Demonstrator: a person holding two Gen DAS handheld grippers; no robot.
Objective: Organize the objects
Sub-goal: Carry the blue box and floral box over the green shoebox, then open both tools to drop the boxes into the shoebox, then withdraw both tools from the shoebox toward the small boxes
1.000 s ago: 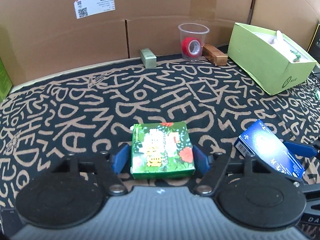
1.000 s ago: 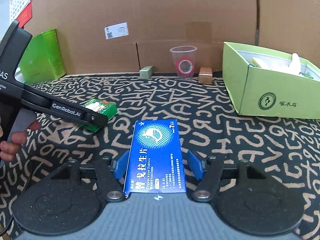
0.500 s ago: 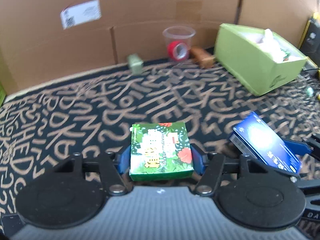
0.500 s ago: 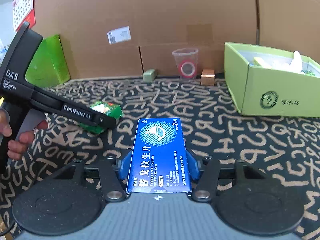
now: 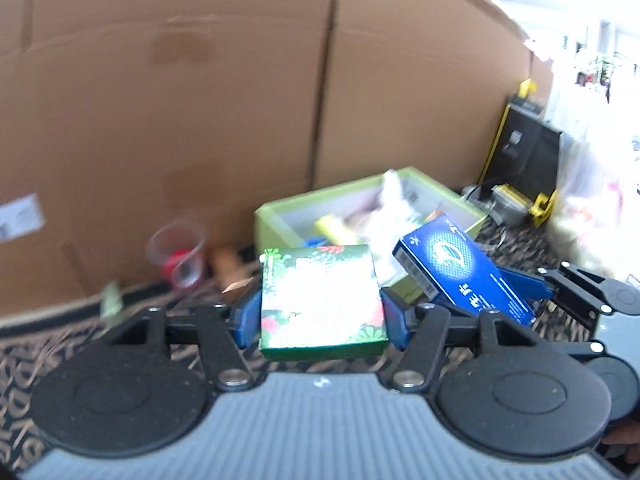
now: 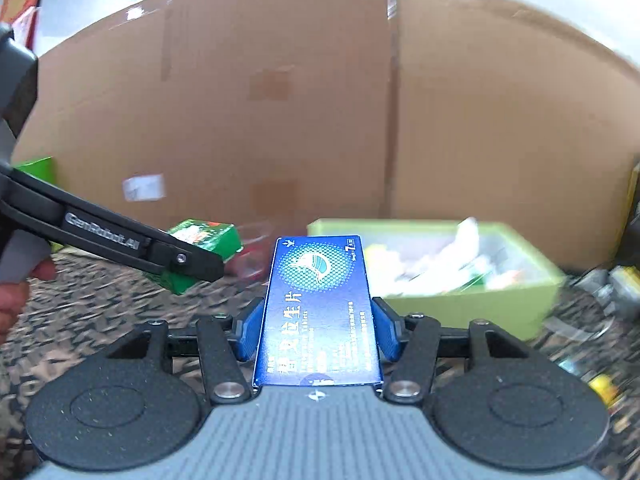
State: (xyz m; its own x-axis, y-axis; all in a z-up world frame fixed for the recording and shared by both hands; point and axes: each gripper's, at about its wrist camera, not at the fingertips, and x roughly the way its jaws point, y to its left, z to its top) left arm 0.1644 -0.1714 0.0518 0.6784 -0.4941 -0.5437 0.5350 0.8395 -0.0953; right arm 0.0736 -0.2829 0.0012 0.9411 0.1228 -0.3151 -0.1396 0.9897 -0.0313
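My left gripper (image 5: 320, 316) is shut on a green flowered box (image 5: 320, 300), held flat above the patterned mat. To its right, my right gripper (image 5: 492, 284) holds a blue tablet box (image 5: 460, 270). In the right wrist view the blue tablet box (image 6: 318, 312) lies lengthwise between the blue pads (image 6: 250, 330) of my right gripper (image 6: 316, 330), which is shut on it. The left gripper (image 6: 188, 258) with the green flowered box (image 6: 204, 242) shows there at the left. An open light-green box (image 5: 360, 216), with several items inside, stands just beyond both held boxes, seen as the light-green box (image 6: 472, 300) from the right.
A clear plastic cup (image 5: 178, 254) with a red roll inside stands by the cardboard wall (image 5: 200, 120), next to a small brown box (image 5: 228, 262) and a small green box (image 5: 110, 300). A black and yellow device (image 5: 524, 148) stands at the far right. A hand (image 6: 16, 296) grips the left tool.
Both grippers closed on their boxes, lifted them off the mat and swung right toward the light-green box, which now fills the middle distance. The views tilted upward.
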